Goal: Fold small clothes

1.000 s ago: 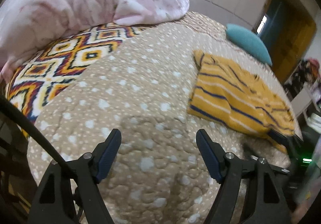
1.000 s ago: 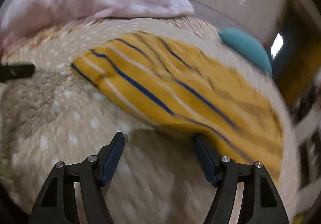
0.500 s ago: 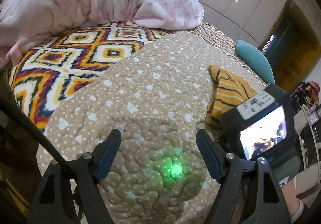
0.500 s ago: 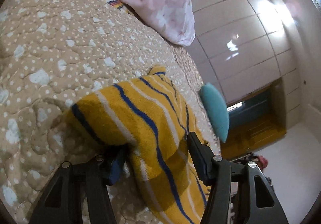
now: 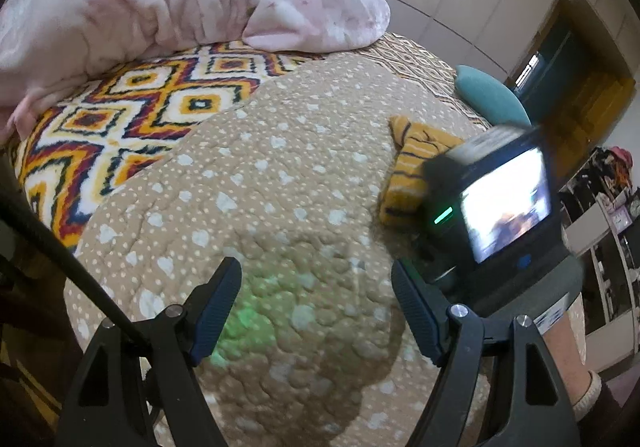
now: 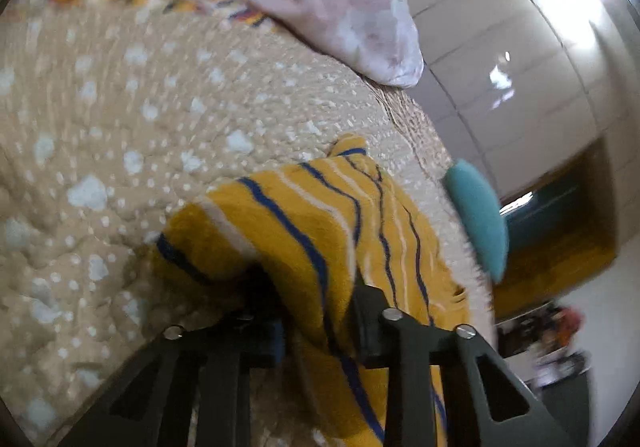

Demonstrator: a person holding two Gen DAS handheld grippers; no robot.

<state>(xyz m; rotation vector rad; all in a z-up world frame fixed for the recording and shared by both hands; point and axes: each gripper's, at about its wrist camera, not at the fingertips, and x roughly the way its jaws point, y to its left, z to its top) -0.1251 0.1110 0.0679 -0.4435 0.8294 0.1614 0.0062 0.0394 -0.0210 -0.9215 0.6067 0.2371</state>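
While right gripper [image 6: 316, 311] closes on one striped garment [image 6: 304, 223] | left gripper [image 5: 316, 311] wide, empty

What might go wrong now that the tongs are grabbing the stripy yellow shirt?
1. The right tongs are closing on a bunched edge of the yellow knit garment with blue and white stripes; they may pinch several layers, so the fold could come out lumpy.
2. The left tongs hang open over the beige dotted quilt, holding nothing, so the garment's free side may drag and crumple.
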